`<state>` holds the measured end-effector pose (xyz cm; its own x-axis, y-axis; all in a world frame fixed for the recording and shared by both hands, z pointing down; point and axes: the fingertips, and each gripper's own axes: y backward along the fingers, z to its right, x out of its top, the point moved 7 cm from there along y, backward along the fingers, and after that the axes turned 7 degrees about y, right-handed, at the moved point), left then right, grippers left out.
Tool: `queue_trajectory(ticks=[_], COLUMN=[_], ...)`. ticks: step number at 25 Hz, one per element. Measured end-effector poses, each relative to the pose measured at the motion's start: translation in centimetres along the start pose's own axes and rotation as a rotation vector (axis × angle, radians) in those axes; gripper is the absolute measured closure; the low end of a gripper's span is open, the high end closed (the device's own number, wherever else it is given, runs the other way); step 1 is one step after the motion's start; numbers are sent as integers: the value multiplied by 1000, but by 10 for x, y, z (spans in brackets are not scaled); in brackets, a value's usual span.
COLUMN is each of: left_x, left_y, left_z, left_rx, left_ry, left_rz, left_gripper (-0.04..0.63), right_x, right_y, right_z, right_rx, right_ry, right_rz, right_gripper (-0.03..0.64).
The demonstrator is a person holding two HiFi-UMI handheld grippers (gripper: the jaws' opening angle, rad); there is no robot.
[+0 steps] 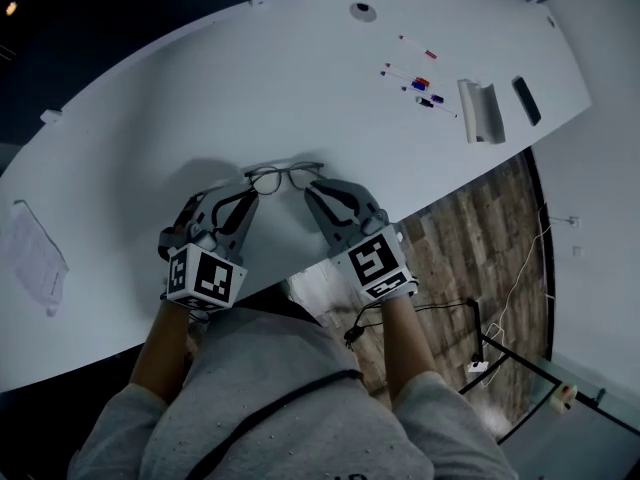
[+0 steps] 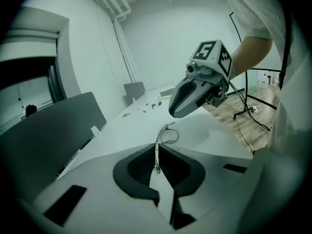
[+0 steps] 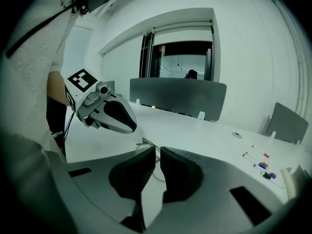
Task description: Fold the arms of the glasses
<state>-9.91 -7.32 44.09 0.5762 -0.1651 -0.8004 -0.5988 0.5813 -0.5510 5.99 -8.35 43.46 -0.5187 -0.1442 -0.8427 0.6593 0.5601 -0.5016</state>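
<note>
L gripper (image 2: 156, 148) clamped on glasses (image 1: 284, 172) arm, thin dark wire frame

Shows thin dark metal-wire glasses (image 1: 285, 176); smooth matt white surface (image 1: 300, 78); ribbed matt dark plastic fingers (image 2: 139, 169); rough brown wood-grain plank floor (image 1: 470, 238).

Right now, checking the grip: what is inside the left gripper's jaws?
One thin arm of the glasses, pinched by the left gripper. Nothing else shows; the jaw faces touching it are hidden.
</note>
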Motion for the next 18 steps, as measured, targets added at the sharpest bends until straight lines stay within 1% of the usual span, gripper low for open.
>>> queue_trajectory(ticks=[3, 5, 8, 10, 15, 18], left_x=[4, 5, 4, 1, 0, 2], left_y=[12, 21, 33, 42, 65, 76], left_z=[8, 13, 22, 30, 49, 57], left_rx=[13, 18, 20, 25, 49, 61], left_ry=[56, 121, 230, 288, 345, 379], left_rz=[31, 63, 108, 123, 151, 175], left_gripper=[569, 572, 577, 577, 580, 580], right_x=[2, 5, 10, 12, 15, 19], right_y=[11, 20, 35, 45, 63, 72], right_z=[-15, -25, -37, -46, -73, -86], right_rx=[-45, -64, -76, -74, -64, -60], right_ry=[-16, -70, -177, -212, -192, -208], right_rz=[-20, -8, 36, 56, 68, 89], right_gripper=[578, 586, 589, 589, 592, 592])
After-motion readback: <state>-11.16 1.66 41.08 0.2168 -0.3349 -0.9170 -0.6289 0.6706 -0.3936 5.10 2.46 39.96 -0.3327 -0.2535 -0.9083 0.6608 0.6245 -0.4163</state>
